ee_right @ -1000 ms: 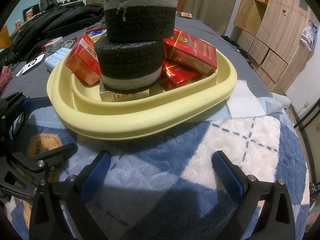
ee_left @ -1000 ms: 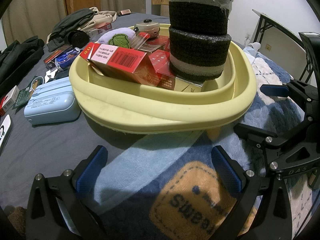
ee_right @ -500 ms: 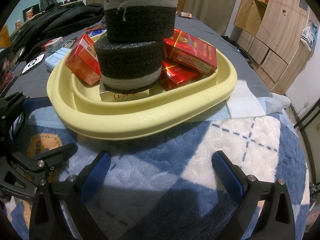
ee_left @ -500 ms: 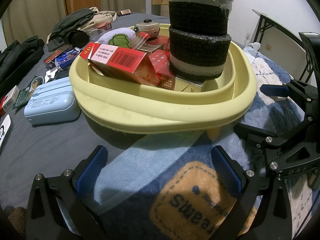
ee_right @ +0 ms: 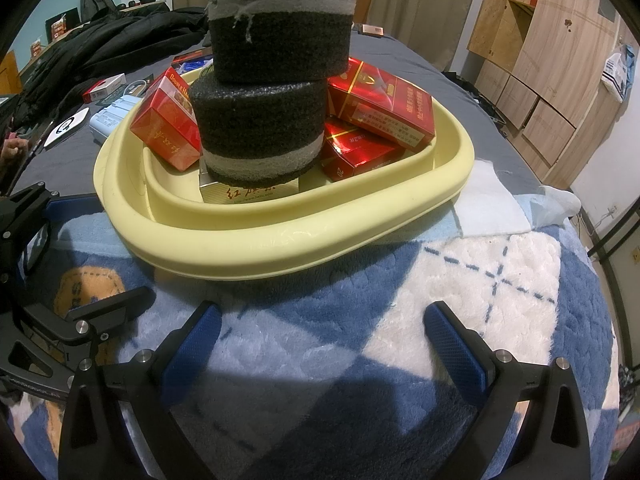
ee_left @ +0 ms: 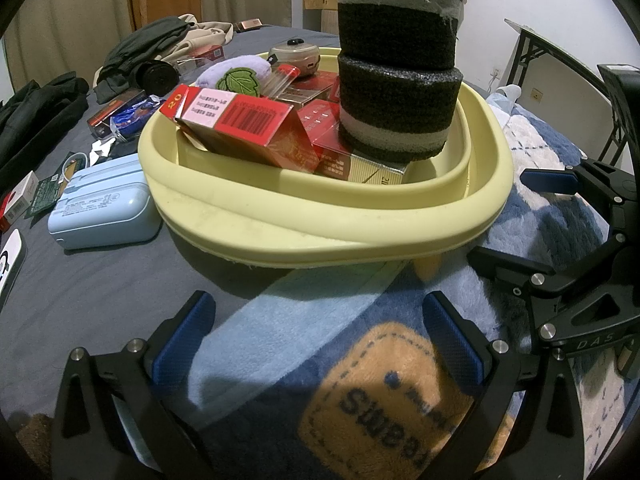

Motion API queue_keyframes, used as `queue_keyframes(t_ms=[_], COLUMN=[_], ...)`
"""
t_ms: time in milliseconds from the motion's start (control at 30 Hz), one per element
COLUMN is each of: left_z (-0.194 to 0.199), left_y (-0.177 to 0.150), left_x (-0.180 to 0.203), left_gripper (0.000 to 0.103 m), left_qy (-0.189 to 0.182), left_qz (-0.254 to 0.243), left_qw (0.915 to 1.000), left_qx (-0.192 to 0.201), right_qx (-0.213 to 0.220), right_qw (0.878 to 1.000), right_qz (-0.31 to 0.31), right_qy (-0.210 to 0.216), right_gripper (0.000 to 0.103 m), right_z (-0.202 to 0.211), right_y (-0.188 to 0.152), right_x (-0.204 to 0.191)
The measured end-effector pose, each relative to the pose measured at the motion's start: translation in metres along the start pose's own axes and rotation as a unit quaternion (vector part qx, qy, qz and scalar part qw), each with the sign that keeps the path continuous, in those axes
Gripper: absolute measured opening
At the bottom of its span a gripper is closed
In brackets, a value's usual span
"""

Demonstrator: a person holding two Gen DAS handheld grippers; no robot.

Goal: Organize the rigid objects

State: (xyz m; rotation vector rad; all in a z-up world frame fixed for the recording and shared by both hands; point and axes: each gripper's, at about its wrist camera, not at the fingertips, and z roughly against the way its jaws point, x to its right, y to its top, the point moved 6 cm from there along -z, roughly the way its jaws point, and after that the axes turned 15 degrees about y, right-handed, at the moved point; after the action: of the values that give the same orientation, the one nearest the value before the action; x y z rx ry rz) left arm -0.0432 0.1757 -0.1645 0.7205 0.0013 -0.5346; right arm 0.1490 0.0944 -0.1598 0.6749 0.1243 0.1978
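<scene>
A pale yellow basin point(ee_left: 320, 224) point(ee_right: 280, 240) sits on the bed and holds several red cigarette boxes point(ee_left: 240, 128) point(ee_right: 380, 104) and a gold box point(ee_right: 248, 194). Two dark foam rolls point(ee_left: 396, 80) point(ee_right: 264, 92) stand stacked on the boxes. My left gripper point(ee_left: 316, 336) is open and empty, low in front of the basin. My right gripper point(ee_right: 320, 340) is open and empty, also in front of the basin. Each gripper shows at the side of the other's view.
A light blue case point(ee_left: 104, 208), small boxes and packets point(ee_left: 116, 116) and dark clothes point(ee_left: 36, 120) lie on the grey sheet left of the basin. A blue and white fleece blanket point(ee_right: 480, 300) lies under the grippers. A white cloth point(ee_right: 488, 208) lies right of the basin.
</scene>
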Motion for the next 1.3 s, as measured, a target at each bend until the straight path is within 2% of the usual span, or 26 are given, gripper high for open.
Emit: queue_keyframes(t_ms=[1300], left_z=[-0.0019], left_y=[0.0002], left_x=[-0.0014], left_gripper=[0.103], left_qy=[0.000], left_qz=[0.000], left_qw=[1.0000], left_qx=[0.000], right_qx=[0.000], right_qw=[1.000], right_qz=[0.000], right_qy=[0.000], right_gripper=[0.103], right_z=[-0.0001], right_y=[0.0000], right_x=[-0.0031])
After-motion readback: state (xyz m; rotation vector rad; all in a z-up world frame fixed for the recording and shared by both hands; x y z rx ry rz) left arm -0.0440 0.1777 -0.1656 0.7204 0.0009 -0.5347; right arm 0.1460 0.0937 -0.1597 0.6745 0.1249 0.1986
